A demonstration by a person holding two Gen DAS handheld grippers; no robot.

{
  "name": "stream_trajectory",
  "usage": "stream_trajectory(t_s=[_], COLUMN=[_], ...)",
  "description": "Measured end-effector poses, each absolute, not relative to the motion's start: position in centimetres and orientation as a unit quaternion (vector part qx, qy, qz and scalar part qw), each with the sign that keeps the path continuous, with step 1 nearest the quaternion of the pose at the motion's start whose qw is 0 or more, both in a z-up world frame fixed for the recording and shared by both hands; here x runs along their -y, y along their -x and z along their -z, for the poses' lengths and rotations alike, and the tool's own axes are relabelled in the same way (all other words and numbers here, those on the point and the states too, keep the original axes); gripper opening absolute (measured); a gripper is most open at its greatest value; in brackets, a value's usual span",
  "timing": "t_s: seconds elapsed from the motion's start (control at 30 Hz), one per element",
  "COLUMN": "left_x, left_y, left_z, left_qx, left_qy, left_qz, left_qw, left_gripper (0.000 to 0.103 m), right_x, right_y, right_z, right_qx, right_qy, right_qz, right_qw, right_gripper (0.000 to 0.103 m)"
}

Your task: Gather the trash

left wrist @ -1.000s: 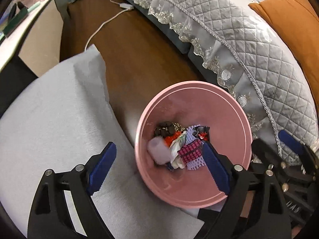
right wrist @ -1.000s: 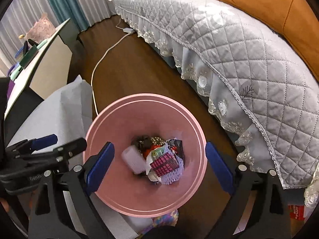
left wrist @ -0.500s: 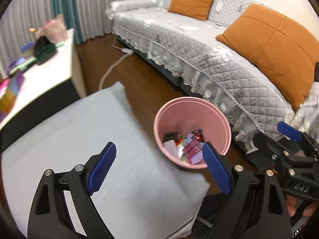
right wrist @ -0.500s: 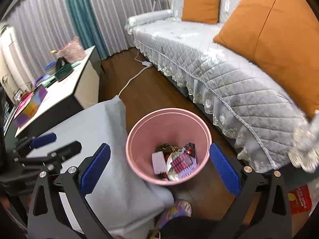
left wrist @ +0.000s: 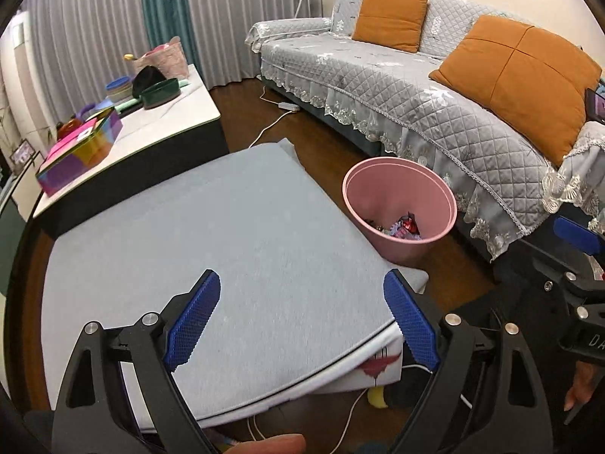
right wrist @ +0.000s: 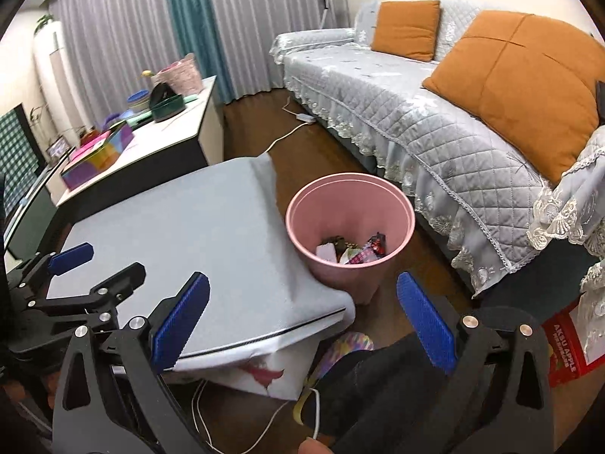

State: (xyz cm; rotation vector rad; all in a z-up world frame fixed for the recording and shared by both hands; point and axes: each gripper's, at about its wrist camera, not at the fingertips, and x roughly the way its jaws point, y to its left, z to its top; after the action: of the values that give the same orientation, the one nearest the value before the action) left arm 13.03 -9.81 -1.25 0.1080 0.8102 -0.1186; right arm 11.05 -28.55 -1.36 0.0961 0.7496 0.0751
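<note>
**Checking the cleared table before the next pick-up**

Holding nothing, the left gripper point(left wrist: 298, 325) is spread wide, its blue pads well apart above the near part of the grey-covered table point(left wrist: 196, 227). The right gripper point(right wrist: 298, 325) is likewise released and empty, poised over the table's near right corner and the floor beside it. In the right wrist view the left gripper is seen off to the left, over the grey cloth.

Ahead of both grippers and to the right, the pink bin point(right wrist: 349, 227) stands on the wooden floor, pressed against the table's edge and near the skirt of the grey sofa point(right wrist: 435, 121). Trash point(right wrist: 351, 249) is seen lying at its bottom: crumpled wrappers, something white, something red. No loose scrap is seen on the cloth itself.

The collecting appears far along, perhaps done for this surface. For the step in hand, the cloth and the floor around the bin should be scanned before anything is closed on. Below the right gripper, a colourful crumpled item point(right wrist: 348, 344) lies under the table's corner; whether it is trash cannot be told. A red box point(right wrist: 563, 348) stands further right. If a piece is fetched, the pads should be lowered open around it, closed firmly, and the piece carried well over the bin's rim before being let go. The white cable point(right wrist: 291, 132) on the floor should be left alone.
</note>
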Motion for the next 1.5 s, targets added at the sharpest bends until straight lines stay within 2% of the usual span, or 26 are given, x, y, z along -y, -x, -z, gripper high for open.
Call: stream_trajectory(t_s=[1.5], left_x=[8.8], left_y=[-10.6], left_z=[0.2], left_qx=[-0.379], left_qy=[-0.052], left_qz=[0.038], left_qw=[0.923], left_gripper=[0.085], right_x=[26.8], right_y=[-9.4], right_z=[0.7], right_qx=[-0.357], right_qy=[-0.031], right_qz=[-0.060], right_qw=[0.932], right_gripper=[0.098])
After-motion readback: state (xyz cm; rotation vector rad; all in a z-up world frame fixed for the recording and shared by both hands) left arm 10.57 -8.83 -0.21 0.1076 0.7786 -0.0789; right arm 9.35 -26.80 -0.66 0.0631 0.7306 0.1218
